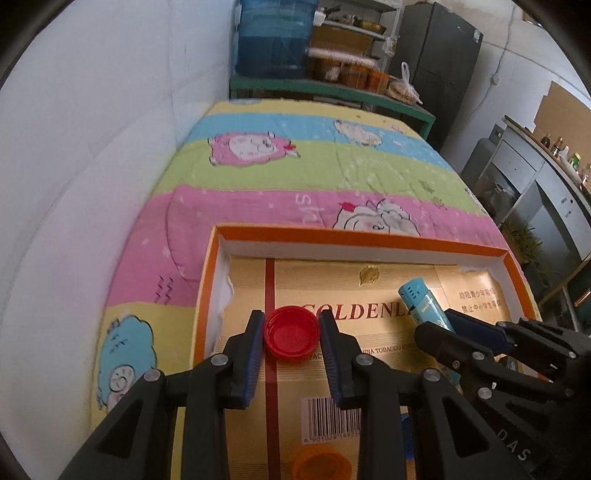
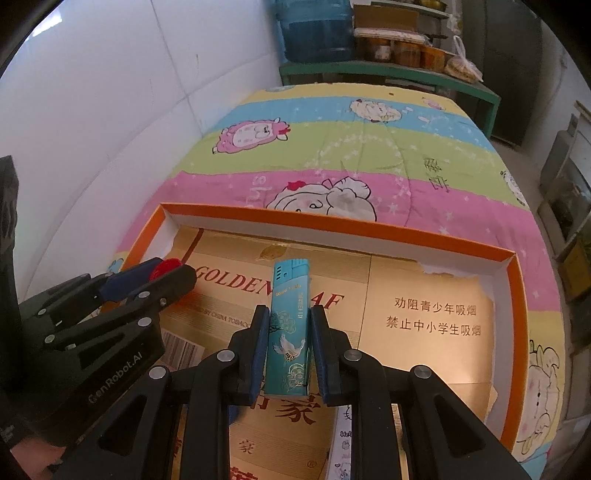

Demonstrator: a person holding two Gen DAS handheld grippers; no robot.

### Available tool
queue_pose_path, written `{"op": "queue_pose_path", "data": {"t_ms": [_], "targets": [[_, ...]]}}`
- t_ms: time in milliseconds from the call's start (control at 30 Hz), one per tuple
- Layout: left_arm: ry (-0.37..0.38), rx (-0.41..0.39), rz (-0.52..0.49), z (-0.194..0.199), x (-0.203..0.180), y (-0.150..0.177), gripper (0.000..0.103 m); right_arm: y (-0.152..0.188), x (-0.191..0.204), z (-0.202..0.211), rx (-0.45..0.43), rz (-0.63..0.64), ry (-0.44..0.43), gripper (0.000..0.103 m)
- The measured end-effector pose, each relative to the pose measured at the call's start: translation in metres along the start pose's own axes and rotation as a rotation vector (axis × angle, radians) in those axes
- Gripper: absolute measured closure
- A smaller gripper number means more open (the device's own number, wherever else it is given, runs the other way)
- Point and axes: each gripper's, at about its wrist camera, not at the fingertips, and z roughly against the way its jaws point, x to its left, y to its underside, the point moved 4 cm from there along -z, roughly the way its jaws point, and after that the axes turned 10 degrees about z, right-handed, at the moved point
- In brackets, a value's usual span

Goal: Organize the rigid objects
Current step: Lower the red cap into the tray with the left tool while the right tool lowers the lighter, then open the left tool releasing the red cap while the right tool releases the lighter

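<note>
Left view only: we see an orange bottle cap (image 1: 322, 463) at the bottom edge, on the tray floor below the left tool (image 1: 291, 334), and a barcode (image 1: 330, 421) printed on the gold lining; neither shows plainly in the right view.
Right view only: we read the Chinese print on the gold lining at the tray's right half, and a white strip with cartoon print (image 2: 343, 446) lying under the right tool (image 2: 287, 338).
Red bottle cap: we find the red bottle cap (image 1: 291, 336) open side up between the left tool's blue pads, over the tray floor; from the right view only a sliver of it (image 2: 166, 268) shows past the left tool's fingers.
Left tool state: its pads sit against both sides of the red bottle cap, clamped on it.
Lighter: the teal lighter (image 2: 289, 328) stands lengthwise between the right tool's pads, its head pointing away, over the gold lining.
Right tool state: closed onto the teal lighter's sides.
Tray: the orange-rimmed tray (image 1: 354, 236) lies on a bed (image 1: 295, 162) with a striped cartoon cover.
Surroundings: a white wall (image 1: 92, 147) runs along the left; beyond the bed we see a green shelf (image 1: 332, 88) with jars and a blue container (image 1: 273, 33).
In the way: in each view the other tool crosses a lower corner and hides part of the tray.
Pose: both tools point forward and down into the tray, side by side, left tool near the tray's left part.
</note>
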Motion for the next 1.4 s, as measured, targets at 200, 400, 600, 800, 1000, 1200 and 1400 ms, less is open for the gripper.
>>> {"op": "queue_pose_path", "data": {"t_ms": [200,400,600,800,1000,1200,1400], "targets": [[0.007,0.015,0.006,-0.002,0.001,0.001,0.073,0.001,0.001,-0.006,0.013,-0.001,-0.004,0.079],[0.015,0.017,0.004,-0.001,-0.001,0.001,0.069,0.001,-0.002,-0.006,0.013,-0.01,-0.001,0.079],[0.02,0.003,-0.009,0.006,-0.004,0.002,0.048,0.001,-0.004,-0.001,0.002,-0.017,0.001,0.077],[0.02,-0.021,-0.026,0.016,-0.006,0.003,0.047,0.002,-0.002,0.008,-0.015,-0.016,0.008,0.077],[0.029,-0.039,-0.042,0.029,-0.008,0.006,0.047,0.005,0.0,0.019,-0.027,-0.016,0.012,0.077],[0.039,-0.06,-0.032,0.044,-0.005,0.01,0.047,0.008,0.002,0.029,-0.036,-0.017,0.017,0.077],[0.043,-0.084,-0.022,0.059,-0.001,0.013,0.047,0.014,0.005,0.039,-0.04,-0.018,0.021,0.077]]}}
